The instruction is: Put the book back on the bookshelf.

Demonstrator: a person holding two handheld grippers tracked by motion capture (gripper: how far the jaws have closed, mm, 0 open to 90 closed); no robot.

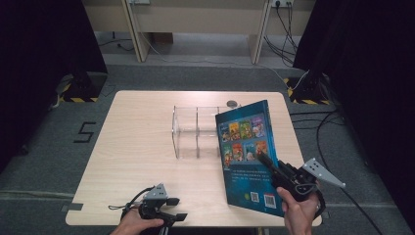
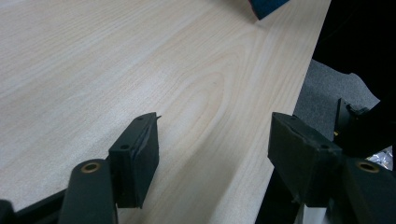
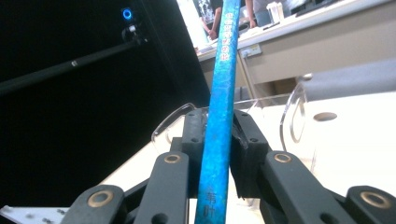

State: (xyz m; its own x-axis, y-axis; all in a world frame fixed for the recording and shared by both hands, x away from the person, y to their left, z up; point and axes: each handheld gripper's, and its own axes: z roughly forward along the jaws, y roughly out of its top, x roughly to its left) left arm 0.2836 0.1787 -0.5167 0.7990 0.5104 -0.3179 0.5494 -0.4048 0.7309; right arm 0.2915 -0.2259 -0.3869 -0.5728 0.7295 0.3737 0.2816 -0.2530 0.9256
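Nearest the high camera, at lower left of that frame, the left gripper (image 1: pixel 172 209) rests by the near table edge; its own view shows the jaws spread with nothing but bare wood grain between them. Further right, the clear acrylic book rack (image 1: pixel 195 131) stands at mid-table with its slots unfilled. Right again, the blue picture book (image 1: pixel 249 156) is held tilted, upper corner over the rack's right end, lower edge above the near right part of the wooden table (image 1: pixel 137 147). The right gripper (image 1: pixel 266 164) pinches it; in the right gripper view both pads press the blue spine (image 3: pixel 219 140). Judgement: the step is slotting the book into the rack, so bring it upright, square the bottom edge to one slot, lower slowly, and release only once it is seated. Clear dividers are hard to trace, the front cover is turned away, and the cover lettering is too small to read.
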